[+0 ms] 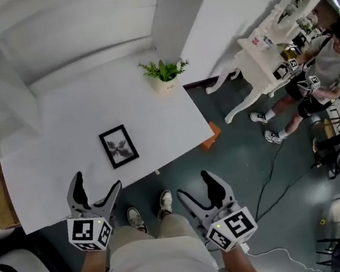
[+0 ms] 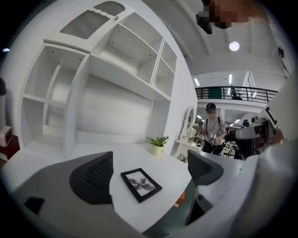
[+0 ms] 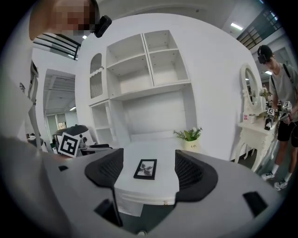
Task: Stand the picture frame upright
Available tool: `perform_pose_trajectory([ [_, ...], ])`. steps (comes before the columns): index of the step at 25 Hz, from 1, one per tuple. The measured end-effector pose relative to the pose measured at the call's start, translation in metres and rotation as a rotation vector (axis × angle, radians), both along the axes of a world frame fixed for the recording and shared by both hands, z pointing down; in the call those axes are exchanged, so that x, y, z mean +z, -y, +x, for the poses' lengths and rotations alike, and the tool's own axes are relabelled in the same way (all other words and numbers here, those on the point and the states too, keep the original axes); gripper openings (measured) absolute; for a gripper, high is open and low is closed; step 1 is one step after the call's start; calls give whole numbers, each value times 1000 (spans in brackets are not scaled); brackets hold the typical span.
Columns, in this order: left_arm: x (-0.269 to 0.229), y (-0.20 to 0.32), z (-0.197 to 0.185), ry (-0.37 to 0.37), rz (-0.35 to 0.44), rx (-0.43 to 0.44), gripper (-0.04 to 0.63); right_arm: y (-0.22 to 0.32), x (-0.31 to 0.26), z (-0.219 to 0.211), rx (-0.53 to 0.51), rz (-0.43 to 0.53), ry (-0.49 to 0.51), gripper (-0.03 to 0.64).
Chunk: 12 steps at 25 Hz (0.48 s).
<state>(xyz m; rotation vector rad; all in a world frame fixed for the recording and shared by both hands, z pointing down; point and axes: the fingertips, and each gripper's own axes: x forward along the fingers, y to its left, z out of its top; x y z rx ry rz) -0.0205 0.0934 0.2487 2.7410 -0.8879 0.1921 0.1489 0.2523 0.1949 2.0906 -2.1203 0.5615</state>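
Two grippers hang open and empty: left gripper (image 1: 97, 182) over the table's (image 1: 59, 131) near edge, right gripper (image 1: 195, 184) off it, above the grey floor (image 1: 252, 163). The frame (image 1: 119, 146) lies flat mid-table, unobstructed. A plant (image 1: 164, 73) stands far right. Only the gripper views show the shelves' (image 2: 116, 60) open compartments. Farther right, a person (image 1: 327, 73) stands by a dresser (image 1: 272, 50).

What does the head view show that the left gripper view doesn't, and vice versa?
Head view only: the wearer's shoes on the dark floor. Left gripper view only: a ceiling lamp and a balcony railing. Both: the picture frame lying flat on the white table, the potted plant, a bystander, and the left tool, open and empty.
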Motion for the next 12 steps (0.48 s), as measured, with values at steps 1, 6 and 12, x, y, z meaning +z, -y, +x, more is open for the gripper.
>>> perform_pose_trajectory([
  [1, 1, 4, 0, 4, -3, -15, 503, 9, 2, 2, -24, -6, 3, 345],
  [6, 9, 26, -1, 36, -32, -126, 502, 66, 18, 15, -175, -35, 28, 342],
  [12, 36, 42, 17, 102, -112, -209, 502, 136, 51, 30, -354, -91, 128, 330],
])
